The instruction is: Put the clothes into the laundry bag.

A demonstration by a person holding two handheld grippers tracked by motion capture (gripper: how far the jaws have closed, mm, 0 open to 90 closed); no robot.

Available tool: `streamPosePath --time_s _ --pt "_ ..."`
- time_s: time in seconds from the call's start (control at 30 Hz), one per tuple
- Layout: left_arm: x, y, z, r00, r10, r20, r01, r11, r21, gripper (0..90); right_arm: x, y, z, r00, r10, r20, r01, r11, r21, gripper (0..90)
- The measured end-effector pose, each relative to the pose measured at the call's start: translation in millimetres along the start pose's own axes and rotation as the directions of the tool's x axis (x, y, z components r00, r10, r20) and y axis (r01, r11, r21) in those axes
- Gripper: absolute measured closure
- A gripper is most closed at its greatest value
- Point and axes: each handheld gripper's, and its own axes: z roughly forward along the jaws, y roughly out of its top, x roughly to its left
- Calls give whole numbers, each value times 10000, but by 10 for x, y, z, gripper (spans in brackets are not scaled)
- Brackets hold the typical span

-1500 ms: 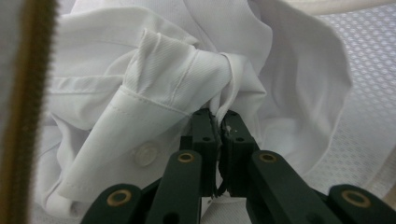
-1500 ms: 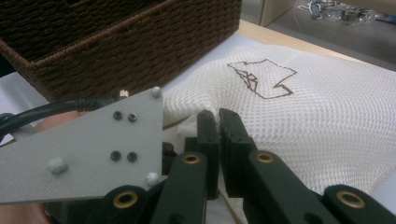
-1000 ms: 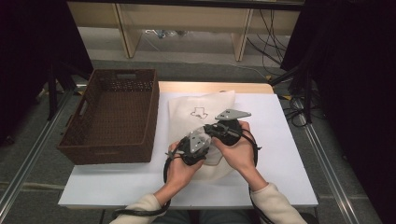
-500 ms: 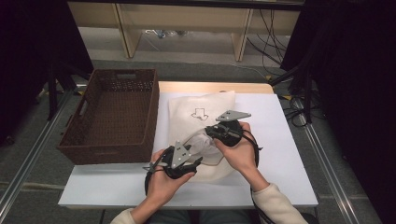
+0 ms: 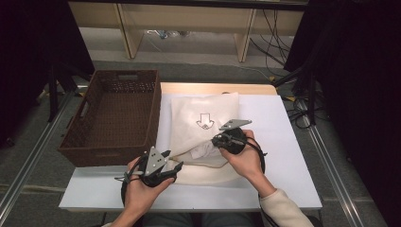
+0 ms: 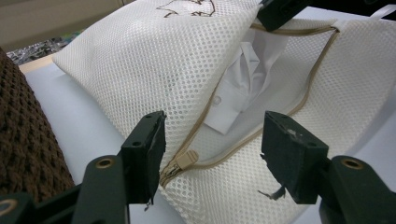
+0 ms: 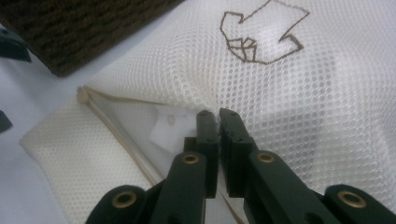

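**Left tongs (image 6: 212,149) wide, right tongs (image 7: 218,126) pinching a soft net bag (image 5: 203,109)**

Left tongs: gaping wide, holding nothing, low over the near corner of the bag, right by the little tan zip pull (image 6: 185,161). Right tongs: squeezed tight on the top layer of net, just beside the open zip, holding that layer up like a tent flap.

Net bag: flat on the white table (image 5: 283,156), just beside the brown basket (image 5: 113,113), with a brown arrow picture (image 5: 204,121) on top. Zip open part of the way. Inside, a folded white shirt (image 6: 243,79), peeking out through the gap.

Probably very light and very floppy. No stiff part anywhere, so likely to sag and bunch up when lifted. Not slippery, thanks to all the tiny holes, so easy to pinch. Not easy to break either, though maybe easy to snag or stretch with a hard tug.

Best spots to grab, at a guess: the zip pull for moving the zip, or the thick tan edge along the zip for keeping the mouth open. Better to pinch one layer of net and not both, or the bag will be held closed. Better to pull gently too, since the whole bag may slide on the smooth table
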Motion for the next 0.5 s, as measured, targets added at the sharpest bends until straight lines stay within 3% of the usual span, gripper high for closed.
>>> streamPosePath --time_s 0.07,0.1,0.13,0.27,0.33,0.4,0.43,0.5 --pt "0 -11 -6 10000 -13 9 13 10000 53 392 24 -36 23 9992 405 40 -406 9990 168 883" --pt "-2 -17 -5 10000 -17 13 17 10000 62 390 -3 -49 41 10000 39 -14 -39 9997 233 883" --pt "2 -19 -3 10000 67 47 -67 10000 70 389 14 -71 54 9996 286 35 -288 9989 372 883" --pt "-11 -25 -5 9999 -63 99 62 9999 99 380 36 -111 94 9988 490 9 -490 9970 607 883" --pt "-9 -23 -14 10000 -40 66 40 10000 59 378 6 -127 123 9997 -215 144 210 9991 375 882" --pt "-1 -23 -19 9999 -53 118 53 10000 61 376 27 -118 87 9999 -139 -76 145 9972 730 879" --pt "-2 -23 -23 10000 -76 38 76 10000 47 375 33 -123 79 9995 -295 -82 299 9982 519 878" --pt "8 -25 -25 10000 -67 11 67 10000 64 375 51 -118 48 9996 -221 -152 229 9979 598 873"
